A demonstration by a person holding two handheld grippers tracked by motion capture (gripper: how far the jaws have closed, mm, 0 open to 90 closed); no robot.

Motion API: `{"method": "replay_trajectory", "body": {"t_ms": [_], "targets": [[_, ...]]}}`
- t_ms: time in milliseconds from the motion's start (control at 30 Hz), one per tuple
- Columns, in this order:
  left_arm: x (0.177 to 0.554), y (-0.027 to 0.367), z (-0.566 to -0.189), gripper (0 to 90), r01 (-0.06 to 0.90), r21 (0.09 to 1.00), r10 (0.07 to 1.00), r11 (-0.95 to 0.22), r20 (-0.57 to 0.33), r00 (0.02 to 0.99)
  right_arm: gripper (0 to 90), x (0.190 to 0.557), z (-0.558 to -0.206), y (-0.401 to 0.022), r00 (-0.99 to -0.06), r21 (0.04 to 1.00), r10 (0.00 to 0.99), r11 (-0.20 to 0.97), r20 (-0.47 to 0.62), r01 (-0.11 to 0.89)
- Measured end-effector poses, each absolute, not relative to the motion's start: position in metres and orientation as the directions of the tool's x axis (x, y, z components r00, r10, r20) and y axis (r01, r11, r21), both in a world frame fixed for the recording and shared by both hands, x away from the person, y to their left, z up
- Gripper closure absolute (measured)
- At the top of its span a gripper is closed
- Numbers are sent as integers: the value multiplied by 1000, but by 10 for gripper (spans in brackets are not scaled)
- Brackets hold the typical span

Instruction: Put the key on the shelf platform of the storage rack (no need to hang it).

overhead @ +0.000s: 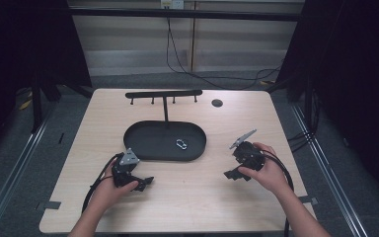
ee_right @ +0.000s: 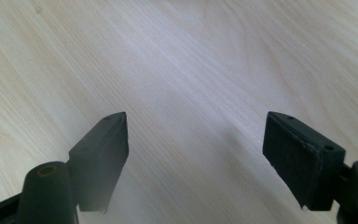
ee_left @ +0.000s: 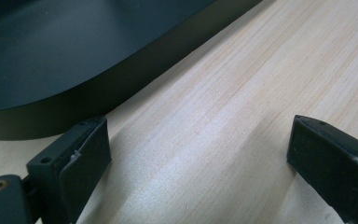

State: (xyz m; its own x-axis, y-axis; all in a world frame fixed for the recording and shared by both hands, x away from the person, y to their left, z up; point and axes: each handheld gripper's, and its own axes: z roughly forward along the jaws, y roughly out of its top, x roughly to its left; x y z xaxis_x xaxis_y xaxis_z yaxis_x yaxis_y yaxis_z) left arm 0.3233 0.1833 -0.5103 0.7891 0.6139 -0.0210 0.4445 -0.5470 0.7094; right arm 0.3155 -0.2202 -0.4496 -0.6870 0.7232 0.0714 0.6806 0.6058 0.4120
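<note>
1. The small silver carabiner clip (overhead: 181, 144) lies flat inside the black oval tray (overhead: 143, 148), in the tray's right half, near the foot of the upright post. Nothing touches it.

2. That post belongs to a black T-shaped hanger stand (overhead: 164, 94) rising from the far side of the tray; its crossbar carries several short pegs, all bare as far as the high view lets me tell.

3. The left gripper (overhead: 140, 183) rests low on the wooden table (overhead: 197, 197), just near and to the left of the tray. Its own view shows the jaws spread wide with bare tabletop between them and the tray's dark wall just beyond the left jaw. It holds nothing.

4. The right gripper (overhead: 234, 174) sits on the table to the right of the tray, a little apart from it. Its jaws are also wide apart over plain wood, empty.

5. Judged from this, the work stands at its start: both tools are parked at the near side, and the reach for the clip has not begun.

6. The next move likely calls for one gripper, probably the right since the clip lies on that side, to lift over the tray rim, come down on the clip and close on it. The clip is thin and lies flat, so the jaws would need to meet it low and square.

7. Hanging it on a peg would then need a steady, careful lift.
</note>
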Motion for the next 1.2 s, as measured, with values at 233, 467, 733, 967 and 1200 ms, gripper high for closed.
{"method": "replay_trajectory", "body": {"t_ms": [233, 467, 733, 967, 1200], "targets": [[323, 183, -510, 58, 445, 709, 614, -547, -21, 789, 222, 311, -449, -231, -676, 411, 734, 596, 67, 689], [323, 183, -510, 58, 445, 710, 614, -547, -21, 789, 222, 307, -448, -237, -670, 415, 739, 589, 71, 694], [323, 183, -510, 58, 445, 709, 614, -547, -21, 789, 222, 301, -449, -242, -675, 407, 735, 599, 61, 689], [323, 183, -510, 58, 445, 710, 614, -547, -21, 789, 222, 297, -452, -249, -670, 400, 740, 597, 60, 696], [323, 183, -510, 58, 445, 709, 614, -547, -21, 789, 222, 292, -453, -258, -660, 401, 749, 587, 61, 703]]}}
